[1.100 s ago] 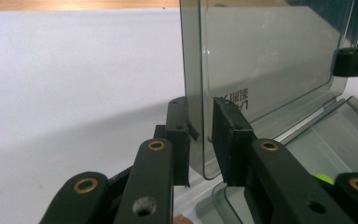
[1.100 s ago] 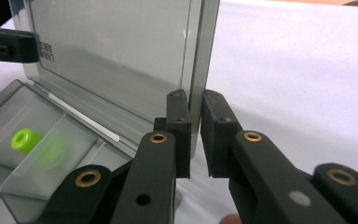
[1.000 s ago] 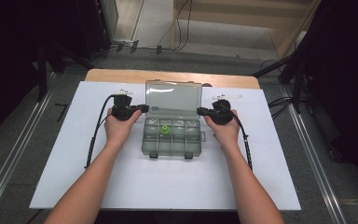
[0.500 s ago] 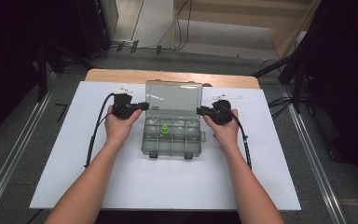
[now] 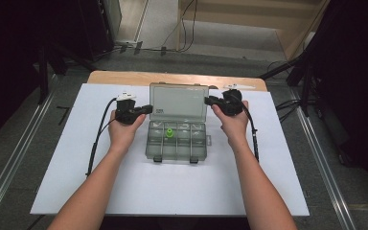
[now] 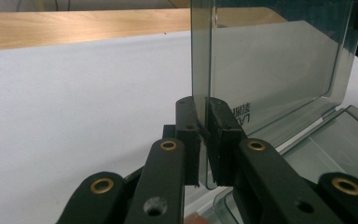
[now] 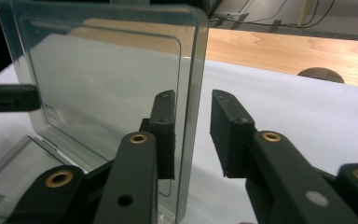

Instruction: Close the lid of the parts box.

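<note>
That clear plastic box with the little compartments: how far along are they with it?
Done: the organizer box is unlatched and its lid stands upright. In hand: the left gripper pinches the lid's left edge, while the right gripper straddles the right edge, jaws apart with a gap at one pad. A small green piece sits in one compartment. What follows, the pictures don't tell.

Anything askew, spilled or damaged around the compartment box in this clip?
Nothing stands out. The clear box sits square on the white sheet, lid raised upright and uncracked. One green piece lies inside a compartment; nothing has spilled. The left gripper pinches the lid's edge; the right gripper straddles the opposite edge with a gap.
</note>
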The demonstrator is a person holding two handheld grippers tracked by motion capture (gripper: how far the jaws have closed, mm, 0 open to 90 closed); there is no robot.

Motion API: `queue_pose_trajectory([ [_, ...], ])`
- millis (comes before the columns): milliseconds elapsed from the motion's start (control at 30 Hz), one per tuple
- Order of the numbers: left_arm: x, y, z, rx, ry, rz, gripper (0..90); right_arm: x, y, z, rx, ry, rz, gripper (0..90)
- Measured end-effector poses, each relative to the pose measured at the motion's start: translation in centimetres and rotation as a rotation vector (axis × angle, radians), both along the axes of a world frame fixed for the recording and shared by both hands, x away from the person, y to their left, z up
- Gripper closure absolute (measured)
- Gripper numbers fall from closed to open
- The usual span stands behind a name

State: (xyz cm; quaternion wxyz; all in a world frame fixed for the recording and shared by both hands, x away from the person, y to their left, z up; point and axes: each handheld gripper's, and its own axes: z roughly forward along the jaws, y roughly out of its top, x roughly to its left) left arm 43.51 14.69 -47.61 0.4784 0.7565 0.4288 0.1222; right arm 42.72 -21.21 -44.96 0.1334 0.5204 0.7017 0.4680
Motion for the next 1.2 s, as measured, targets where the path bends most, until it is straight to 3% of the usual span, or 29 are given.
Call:
queue_pose_trajectory([
  [433,-0.3,0.2,-0.2,-0.008,-0.018,0.0,83.2,0.5,0.3,-0.2,0.014,0.034,-0.004,80.9],
  [567,-0.1,0.5,-0.2,-0.026,0.011,-0.007,82.0,0.3,0.5,-0.1,0.001,0.01,-0.009,82.0],
  [633,0.2,1.0,-0.1,-0.086,0.065,-0.025,69.4,0.0,0.7,-0.1,-0.005,-0.002,-0.004,82.0],
  [733,0.4,2.2,0.5,-0.104,0.069,-0.035,66.2,-0.2,0.6,-0.1,-0.01,-0.016,0.001,82.0],
  [833,0.7,3.4,1.4,-0.167,0.082,-0.06,67.8,-0.4,0.7,-0.1,-0.017,-0.034,0.002,82.0],
  [967,1.3,3.7,2.7,-0.129,0.093,-0.081,77.7,-0.7,0.7,-0.3,-0.01,-0.055,0.0,82.0],
  [1067,1.7,3.8,3.1,-0.131,0.091,-0.067,87.7,-1.0,0.7,-0.2,-0.017,-0.072,-0.002,82.0],
  [1200,2.6,3.8,2.8,-0.179,0.122,-0.04,89.1,-1.4,0.8,-0.1,-0.036,-0.094,0.006,82.0],
])
